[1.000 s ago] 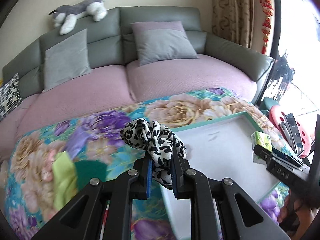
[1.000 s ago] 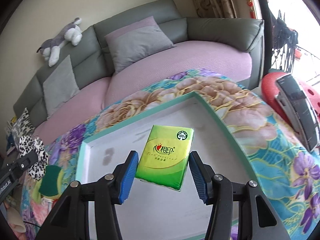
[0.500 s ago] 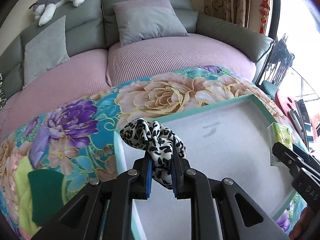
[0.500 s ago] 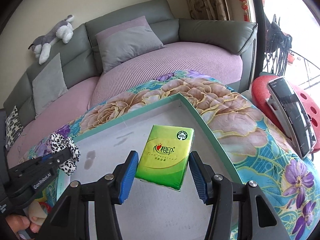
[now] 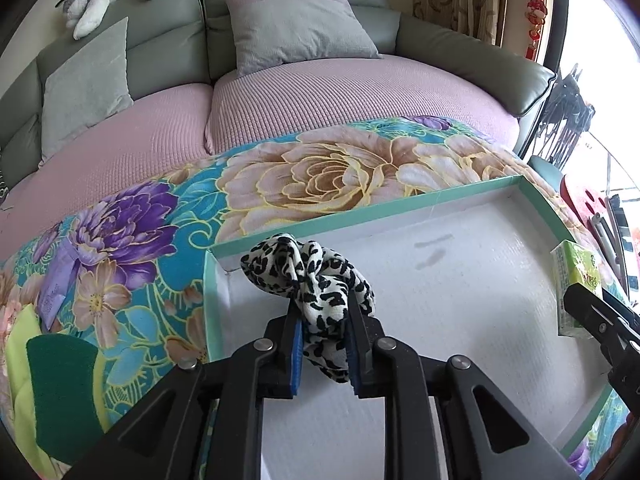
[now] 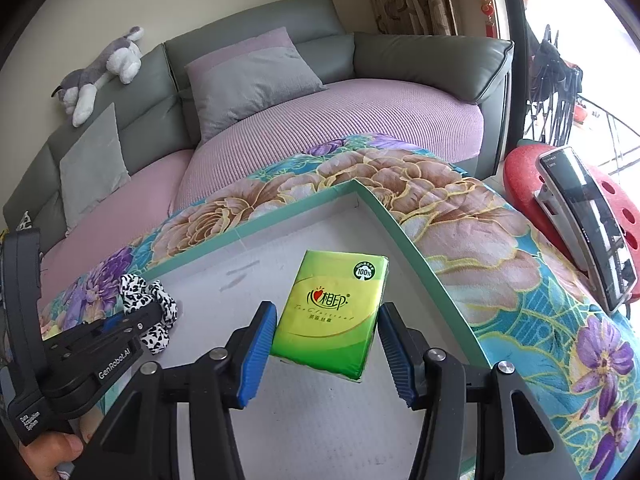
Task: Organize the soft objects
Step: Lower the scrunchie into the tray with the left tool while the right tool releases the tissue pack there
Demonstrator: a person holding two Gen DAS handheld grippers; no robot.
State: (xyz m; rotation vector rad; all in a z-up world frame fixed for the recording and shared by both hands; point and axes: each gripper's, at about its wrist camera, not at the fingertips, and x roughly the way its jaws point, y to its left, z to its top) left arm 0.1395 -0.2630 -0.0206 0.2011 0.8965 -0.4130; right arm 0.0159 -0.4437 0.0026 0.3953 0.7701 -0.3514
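The leopard-print scrunchie [image 5: 316, 280] is pinched in the left tongs [image 5: 323, 350], whose jaws have just been easing apart – apparently for release over the near corner of the tray [image 5: 432, 200]. The green tissue pack [image 6: 332, 312] is clamped in the right tongs [image 6: 326, 354], held above the tray's far side – well apart, so the items are kept separate.

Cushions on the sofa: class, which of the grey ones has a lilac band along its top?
The larger cushion leaning by the sofa's corner seat; its top strip is lilac. The smaller cushion, further left below the plush dog, is plain grey.
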